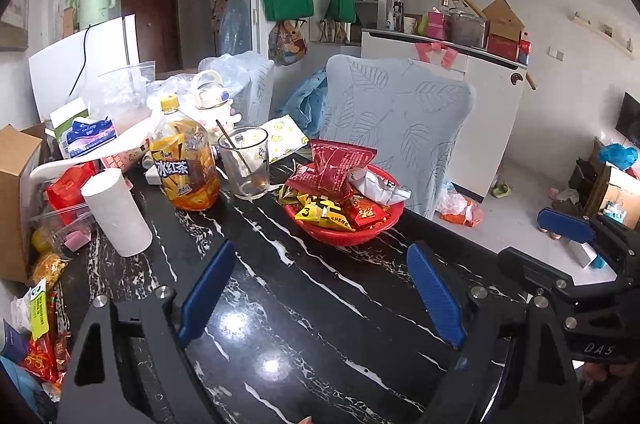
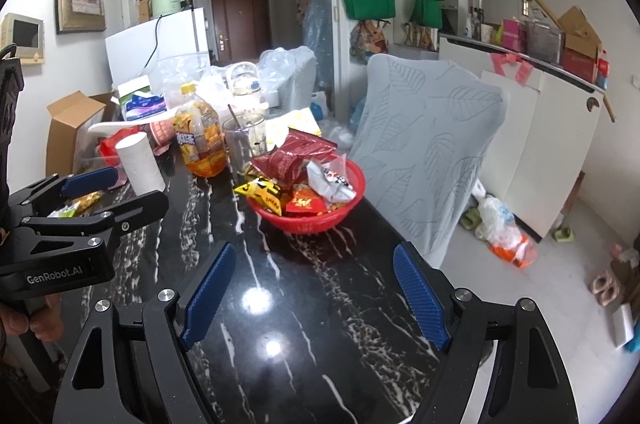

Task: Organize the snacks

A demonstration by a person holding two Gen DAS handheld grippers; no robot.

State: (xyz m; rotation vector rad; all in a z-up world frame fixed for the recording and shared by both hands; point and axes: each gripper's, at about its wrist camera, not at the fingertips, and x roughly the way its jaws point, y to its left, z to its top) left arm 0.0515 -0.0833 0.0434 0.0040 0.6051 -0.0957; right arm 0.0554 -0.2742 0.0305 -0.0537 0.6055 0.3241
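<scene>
A red basket [image 1: 344, 238] [image 2: 308, 224] stands on the black marble table [image 1: 304, 324] [image 2: 320, 304], heaped with snack packets: a dark red packet [image 1: 336, 164] [image 2: 292, 156] on top, a yellow packet [image 1: 320, 212] [image 2: 260, 192] in front, a white packet [image 1: 380, 186] [image 2: 328, 180] to the right. More loose snack packets [image 1: 44, 336] lie at the table's left edge. My left gripper [image 1: 322, 256] [image 2: 128, 190] is open over bare tabletop, short of the basket. My right gripper [image 2: 316, 254] [image 1: 552, 244] is also open with nothing between its pads, beside the left one.
Left of the basket stand a glass with a spoon [image 1: 246, 164], an iced tea bottle [image 1: 186, 164] and a paper roll [image 1: 116, 212]. Boxes and bags crowd the far left. A leaf-patterned chair [image 1: 400, 128] stands close behind the basket.
</scene>
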